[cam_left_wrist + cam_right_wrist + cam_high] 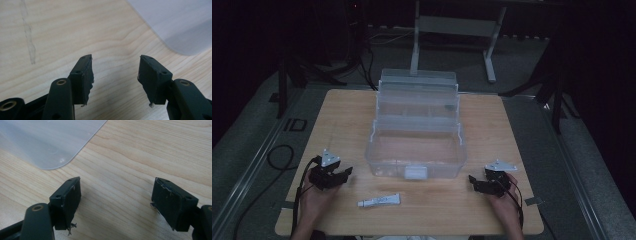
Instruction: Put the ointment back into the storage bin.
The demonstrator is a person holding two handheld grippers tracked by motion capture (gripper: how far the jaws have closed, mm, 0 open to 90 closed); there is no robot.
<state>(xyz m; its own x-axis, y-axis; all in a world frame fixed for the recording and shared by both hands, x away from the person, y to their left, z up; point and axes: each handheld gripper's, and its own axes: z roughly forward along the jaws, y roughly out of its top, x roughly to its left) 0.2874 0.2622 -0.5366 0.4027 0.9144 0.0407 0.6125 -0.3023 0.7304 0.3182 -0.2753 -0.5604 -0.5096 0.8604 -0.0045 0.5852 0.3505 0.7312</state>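
A clear plastic storage box point(416, 150) stands open in the middle of the wooden table, its lid and inner tray tilted up at the back. A small white tube point(380, 201) lies on the table in front of it. My left gripper point(346, 175) rests near the box's front left corner, open, with bare wood between its jaws point(115, 72); a corner of the box point(180, 27) shows at upper right. My right gripper point(473, 181) sits near the front right corner, open and holding nothing point(117, 195), with the box corner point(47, 142) at upper left.
The table point(342, 120) has bare wood on both sides of the box. A white latch point(416, 173) sits on the box's front wall. A black cable point(279, 157) loops on the floor at left, and a desk frame point(452, 30) stands beyond the table.
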